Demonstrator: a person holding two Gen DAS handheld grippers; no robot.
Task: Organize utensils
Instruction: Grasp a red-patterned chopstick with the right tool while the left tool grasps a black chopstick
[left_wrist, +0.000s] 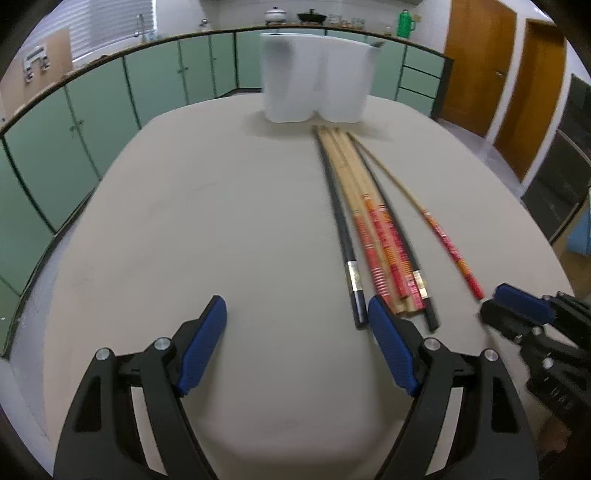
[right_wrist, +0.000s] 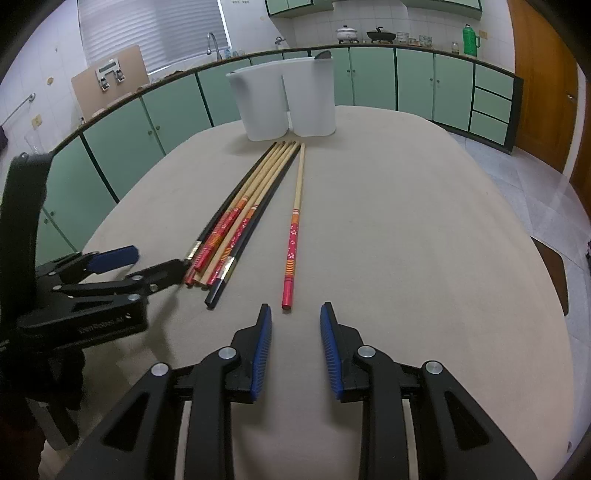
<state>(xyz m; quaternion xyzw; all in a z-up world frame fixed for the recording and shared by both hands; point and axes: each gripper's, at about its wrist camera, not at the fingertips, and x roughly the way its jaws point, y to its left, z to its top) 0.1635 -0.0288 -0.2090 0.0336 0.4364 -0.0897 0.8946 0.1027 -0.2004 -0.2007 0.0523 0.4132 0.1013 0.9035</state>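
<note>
Bamboo chopsticks (right_wrist: 243, 218) lie in a bundle on the beige table (right_wrist: 406, 240), tips toward the white twin-cup holder (right_wrist: 284, 103) at twelve o'clock. One red-handled chopstick (right_wrist: 293, 236) lies apart, at the bundle's three o'clock. The right gripper (right_wrist: 295, 332) hangs just short of its end, jaws a little apart and empty. The left gripper (left_wrist: 297, 332) stands spread wide, its right pad against the bundle's near ends. A pinch on the thin, round stick could roll it away, and a left nudge could scatter the bundle.
</note>
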